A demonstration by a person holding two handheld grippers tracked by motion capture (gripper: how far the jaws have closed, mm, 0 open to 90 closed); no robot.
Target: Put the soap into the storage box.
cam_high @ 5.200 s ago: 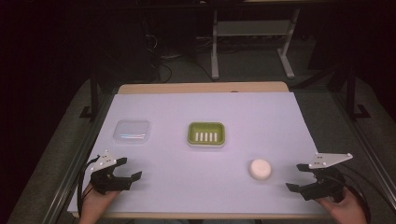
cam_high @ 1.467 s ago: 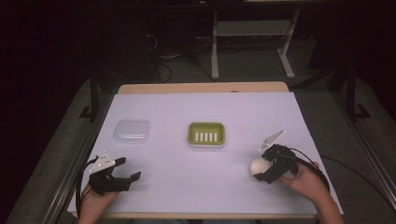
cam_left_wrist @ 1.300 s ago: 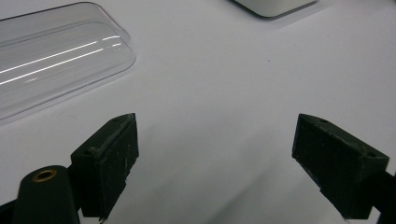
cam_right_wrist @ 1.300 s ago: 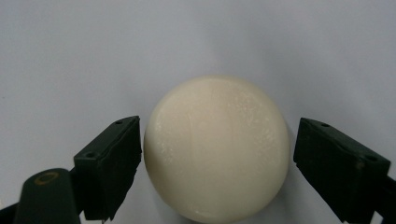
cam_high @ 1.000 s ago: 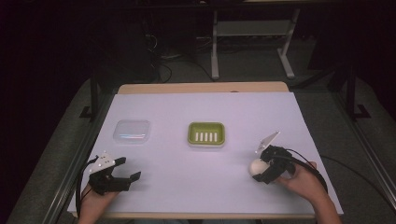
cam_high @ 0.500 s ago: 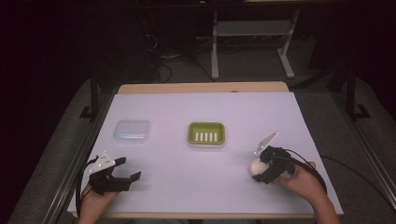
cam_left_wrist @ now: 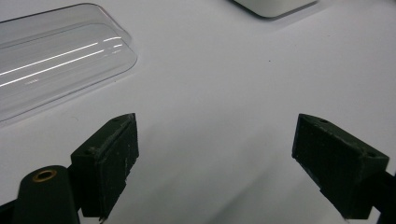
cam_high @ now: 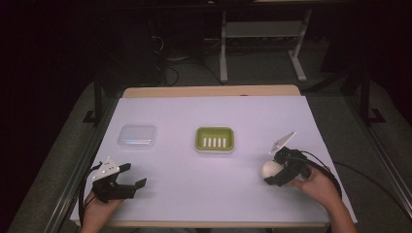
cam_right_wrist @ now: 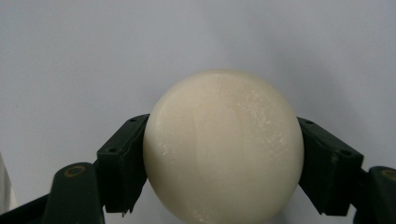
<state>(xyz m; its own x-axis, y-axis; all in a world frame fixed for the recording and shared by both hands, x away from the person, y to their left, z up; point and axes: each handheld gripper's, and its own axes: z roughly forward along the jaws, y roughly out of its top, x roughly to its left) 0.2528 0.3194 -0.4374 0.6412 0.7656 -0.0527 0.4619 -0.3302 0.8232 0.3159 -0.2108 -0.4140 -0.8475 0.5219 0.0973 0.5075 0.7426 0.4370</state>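
A cream, rounded bar of soap (cam_high: pixel 269 168) lies on the white table cover at the right front. My right gripper (cam_high: pixel 273 171) is shut on the soap (cam_right_wrist: pixel 224 144), with one black jaw pressed against each of its sides, low over the table. An empty green soap dish (cam_high: pixel 214 131) with a slotted bottom sits mid-table, to the soap's left and farther back. My left gripper (cam_high: pixel 136 174) rests open near the front left with nothing between its fingers (cam_left_wrist: pixel 109 161).
A clear plastic lid (cam_high: pixel 138 135) lies left of the dish, just ahead of my left gripper (cam_left_wrist: pixel 217 140); in the left gripper view the lid (cam_left_wrist: pixel 56 51) fills the top left. The table's front edge (cam_high: pixel 214 224) runs close under both hands.
My right gripper came in from the table's right edge to the soap and its jaws now clasp it. The left gripper, dish and lid have stayed put.
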